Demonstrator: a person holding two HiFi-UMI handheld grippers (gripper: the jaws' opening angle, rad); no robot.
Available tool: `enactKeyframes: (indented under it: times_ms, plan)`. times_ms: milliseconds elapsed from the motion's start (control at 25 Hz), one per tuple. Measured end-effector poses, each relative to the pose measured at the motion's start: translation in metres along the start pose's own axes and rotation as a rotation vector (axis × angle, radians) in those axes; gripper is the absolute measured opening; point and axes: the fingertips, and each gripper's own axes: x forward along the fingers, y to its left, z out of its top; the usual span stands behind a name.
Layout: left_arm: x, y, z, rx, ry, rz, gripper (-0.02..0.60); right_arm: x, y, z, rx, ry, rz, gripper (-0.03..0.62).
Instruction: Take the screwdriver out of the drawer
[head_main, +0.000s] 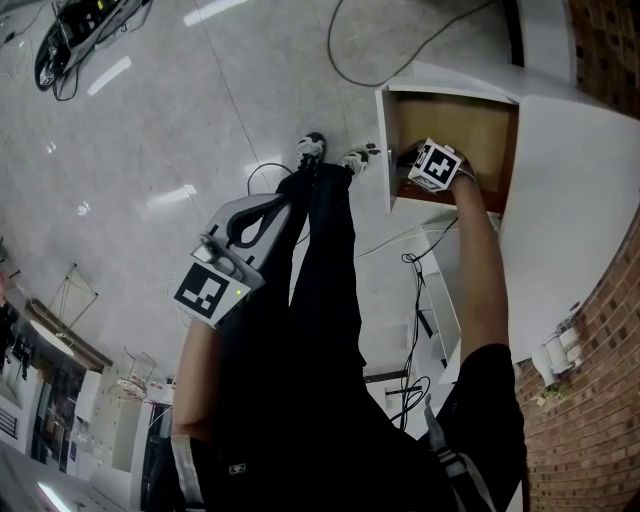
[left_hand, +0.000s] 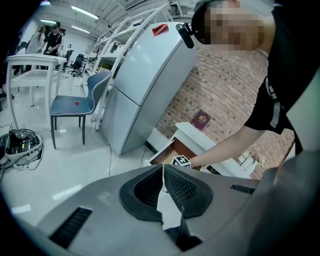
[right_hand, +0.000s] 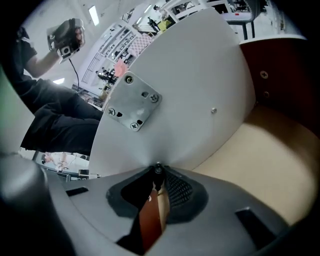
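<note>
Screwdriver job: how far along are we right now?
Done: the drawer stands open. In hand: the right hand-held gripper is inside it, shut on the screwdriver. To do: lift the screwdriver clear of the drawer. The left hand-held gripper is shut, empty and away from the drawer.

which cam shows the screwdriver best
The right gripper view: the screwdriver, orange-brown handle and dark tip, sits close up, gripped in the right claw. The head view shows only that claw reaching into the open drawer, the tool hidden. The left gripper view shows the drawer far off, no screwdriver visible.
</note>
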Motion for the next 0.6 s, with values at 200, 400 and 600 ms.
enactKeyframes:
  times_ms: [200,400,600]
  plan:
    - [-0.002,-0.004,0.006,0.009,-0.007,-0.007,0.021,-0.009,0.004,0.007,0.079,-0.113,-0.066,0.120]
    - [-0.004,-0.012,0.020,0.020,-0.019,-0.028,0.021,-0.029,0.016,0.013,0.166,-0.240,-0.195,0.120]
    - [-0.009,-0.023,0.040,0.059,-0.028,-0.047,0.021,-0.058,0.032,0.013,0.202,-0.303,-0.275,0.120]
